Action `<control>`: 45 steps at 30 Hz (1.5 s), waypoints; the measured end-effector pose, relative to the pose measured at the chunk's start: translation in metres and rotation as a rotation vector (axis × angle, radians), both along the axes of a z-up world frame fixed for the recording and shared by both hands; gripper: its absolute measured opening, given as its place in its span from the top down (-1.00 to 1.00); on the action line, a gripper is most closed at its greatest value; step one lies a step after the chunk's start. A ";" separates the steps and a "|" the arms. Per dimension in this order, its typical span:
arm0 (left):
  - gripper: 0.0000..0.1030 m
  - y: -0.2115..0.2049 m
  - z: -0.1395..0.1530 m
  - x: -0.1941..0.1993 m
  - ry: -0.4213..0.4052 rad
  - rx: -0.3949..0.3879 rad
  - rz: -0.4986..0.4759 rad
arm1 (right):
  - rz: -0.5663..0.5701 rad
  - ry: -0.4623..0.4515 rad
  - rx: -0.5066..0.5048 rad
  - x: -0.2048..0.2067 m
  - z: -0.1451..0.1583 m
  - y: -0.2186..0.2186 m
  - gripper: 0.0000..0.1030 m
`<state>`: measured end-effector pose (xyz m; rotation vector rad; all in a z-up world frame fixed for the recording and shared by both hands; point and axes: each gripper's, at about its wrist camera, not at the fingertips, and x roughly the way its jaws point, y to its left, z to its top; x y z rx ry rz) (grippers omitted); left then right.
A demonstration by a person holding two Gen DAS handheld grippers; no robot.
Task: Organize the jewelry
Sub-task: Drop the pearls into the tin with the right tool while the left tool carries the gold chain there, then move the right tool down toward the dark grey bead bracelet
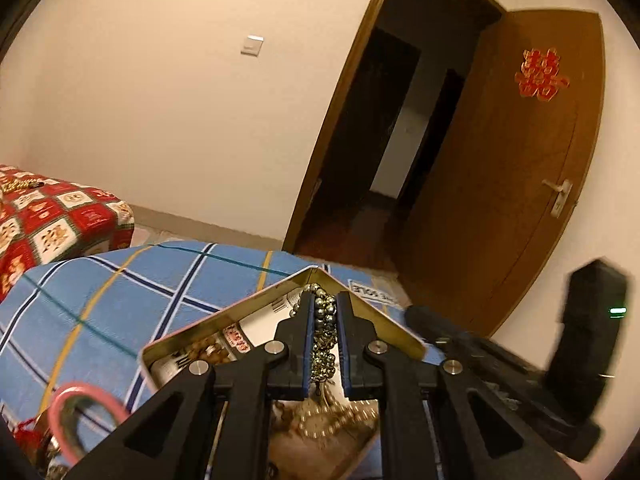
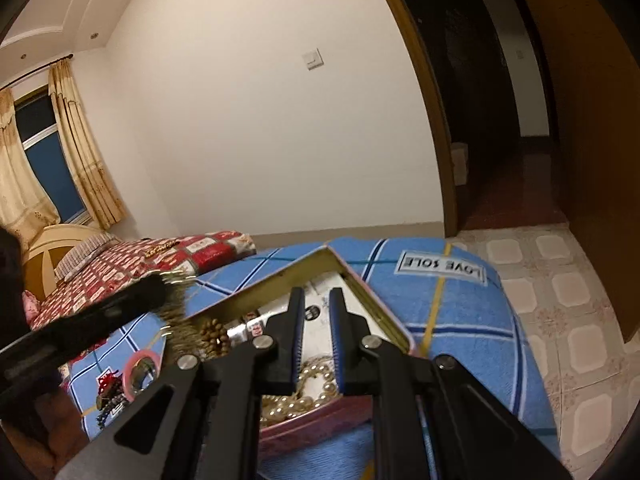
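A pink tin box [image 1: 368, 312] [image 2: 360, 276] with a gold inside sits on a blue checked cloth. It holds a pearl necklace [image 2: 304, 396], brown wooden beads [image 2: 214, 334] and white cards. My left gripper [image 1: 324, 308] is shut on a strand of shiny metallic beads [image 1: 325, 332] and holds it above the box. In the right wrist view the left gripper shows at the left, the strand [image 2: 178, 308] hanging blurred from it. My right gripper [image 2: 316, 300] is open with a narrow gap, empty, over the box.
A pink bangle [image 1: 86, 408] [image 2: 138, 368] and red and dark trinkets [image 2: 108, 392] lie on the blue cloth [image 1: 120, 300] left of the box. A red patterned bed [image 2: 132, 264] with a gold chain stands behind. An open wooden door [image 1: 500, 168] and tiled floor [image 2: 560, 300] are to the right.
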<state>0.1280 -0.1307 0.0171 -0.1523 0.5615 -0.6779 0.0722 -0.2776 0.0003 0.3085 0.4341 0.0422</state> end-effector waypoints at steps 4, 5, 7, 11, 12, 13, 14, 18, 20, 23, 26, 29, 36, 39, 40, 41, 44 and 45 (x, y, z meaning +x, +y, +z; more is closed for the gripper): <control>0.48 -0.014 -0.020 0.014 0.108 0.052 0.002 | -0.035 -0.021 0.047 -0.005 0.003 -0.014 0.70; -0.02 -0.014 -0.025 0.016 0.133 0.064 0.008 | -0.043 -0.023 0.061 -0.005 0.002 -0.018 0.70; -0.44 -0.008 -0.028 0.012 0.136 0.067 0.041 | -0.060 -0.025 0.083 -0.006 0.002 -0.025 0.69; -0.45 0.015 -0.019 -0.006 0.121 0.065 0.077 | -0.082 -0.021 0.100 -0.005 0.001 -0.030 0.63; -0.45 0.023 -0.016 -0.012 0.110 0.067 0.096 | -0.094 -0.020 0.094 -0.005 0.001 -0.031 0.63; -0.45 0.033 -0.014 -0.020 0.096 0.072 0.121 | -0.106 -0.018 0.086 -0.005 0.001 -0.031 0.63; -0.45 0.040 -0.012 -0.026 0.088 0.080 0.144 | -0.113 -0.015 0.080 -0.004 0.001 -0.031 0.63; -0.45 0.069 -0.016 -0.047 0.062 0.137 0.258 | -0.161 0.000 0.049 -0.004 -0.001 -0.033 0.63; -0.45 0.085 -0.018 -0.057 0.057 0.162 0.308 | -0.179 -0.002 0.036 -0.005 -0.002 -0.033 0.63; -0.45 0.097 -0.022 -0.066 0.044 0.204 0.359 | -0.203 -0.006 -0.007 -0.006 -0.002 -0.030 0.63; -0.45 0.099 -0.029 -0.068 0.044 0.220 0.381 | -0.210 0.008 -0.054 -0.005 -0.004 -0.022 0.63; -0.45 0.101 -0.032 -0.071 0.046 0.219 0.385 | -0.214 0.011 -0.063 -0.010 -0.005 -0.014 0.63; -0.45 0.110 -0.035 -0.082 0.037 0.219 0.386 | -0.191 0.029 -0.063 -0.029 -0.009 0.010 0.63; -0.45 0.120 -0.033 -0.087 0.033 0.213 0.399 | -0.191 0.024 -0.074 -0.035 -0.009 0.018 0.63; -0.45 0.124 -0.032 -0.089 0.032 0.211 0.405 | -0.191 0.028 -0.071 -0.036 -0.010 0.020 0.63; -0.45 0.130 -0.032 -0.091 0.031 0.209 0.414 | -0.191 0.032 -0.069 -0.037 -0.010 0.021 0.63; -0.45 0.146 -0.031 -0.096 0.034 0.200 0.442 | -0.196 0.037 -0.059 -0.041 -0.012 0.024 0.63; -0.45 0.151 -0.031 -0.096 0.036 0.196 0.451 | -0.198 0.037 -0.056 -0.043 -0.012 0.025 0.63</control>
